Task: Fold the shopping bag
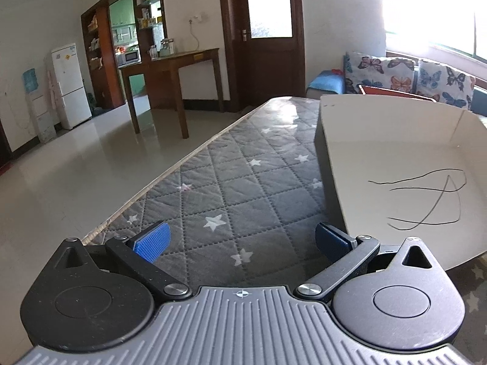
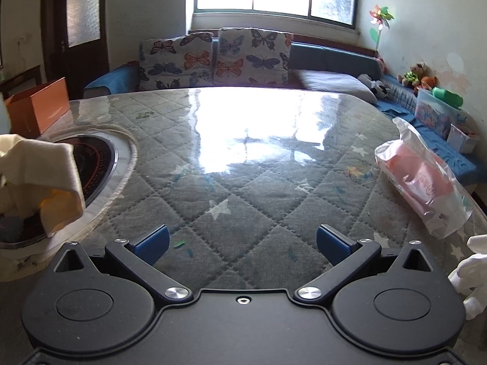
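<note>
Left tool [image 1: 242, 240], spread, faces the white shopping bag [image 1: 404, 164]; right tool [image 2: 243, 243], spread, faces only quilted table [image 2: 258, 182].

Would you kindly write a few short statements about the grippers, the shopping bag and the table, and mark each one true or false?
1. The left gripper is open and holds nothing. True.
2. The right gripper is shut on the shopping bag. False: its fingers stand apart over bare quilted table cover.
3. The white shopping bag lies open to the right of the left gripper, with thin black lines on its inside. True.
4. An orange box stands at the far left of the table in the right wrist view. True.
5. The clear plastic packet with pink contents lies between the right gripper's fingers. False: it lies apart, near the table's right edge.
</note>
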`<action>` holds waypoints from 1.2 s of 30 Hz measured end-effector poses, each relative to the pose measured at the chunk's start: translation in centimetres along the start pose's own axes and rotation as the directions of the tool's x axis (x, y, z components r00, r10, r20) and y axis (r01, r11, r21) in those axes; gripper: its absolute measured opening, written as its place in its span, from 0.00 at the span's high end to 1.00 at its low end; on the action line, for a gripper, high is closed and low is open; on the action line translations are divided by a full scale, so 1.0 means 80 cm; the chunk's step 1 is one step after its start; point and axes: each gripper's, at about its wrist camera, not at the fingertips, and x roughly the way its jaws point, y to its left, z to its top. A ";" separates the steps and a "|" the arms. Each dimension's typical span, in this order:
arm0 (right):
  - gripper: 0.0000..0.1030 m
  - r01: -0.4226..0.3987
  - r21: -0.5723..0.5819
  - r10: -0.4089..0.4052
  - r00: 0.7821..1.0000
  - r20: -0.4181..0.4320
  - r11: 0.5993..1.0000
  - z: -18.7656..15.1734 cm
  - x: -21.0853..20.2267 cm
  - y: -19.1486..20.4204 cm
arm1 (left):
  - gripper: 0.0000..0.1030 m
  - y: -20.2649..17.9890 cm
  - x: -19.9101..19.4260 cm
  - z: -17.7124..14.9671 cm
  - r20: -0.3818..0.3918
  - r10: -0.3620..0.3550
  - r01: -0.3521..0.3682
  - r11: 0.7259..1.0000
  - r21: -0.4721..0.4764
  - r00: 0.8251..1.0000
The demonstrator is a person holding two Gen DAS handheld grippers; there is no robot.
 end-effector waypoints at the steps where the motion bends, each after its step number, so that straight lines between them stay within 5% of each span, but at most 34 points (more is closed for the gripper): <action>1: 0.00 -0.004 -0.005 0.004 1.000 -0.002 1.000 0.000 -0.002 0.002 | 0.00 -0.001 -0.001 0.000 0.003 -0.005 0.005 1.000 0.000 1.000; 36: 0.00 -0.244 -0.237 0.269 0.960 0.081 0.940 -0.010 -0.112 0.124 | 0.00 0.008 -0.042 -0.005 0.010 -0.055 0.056 0.998 -0.034 0.998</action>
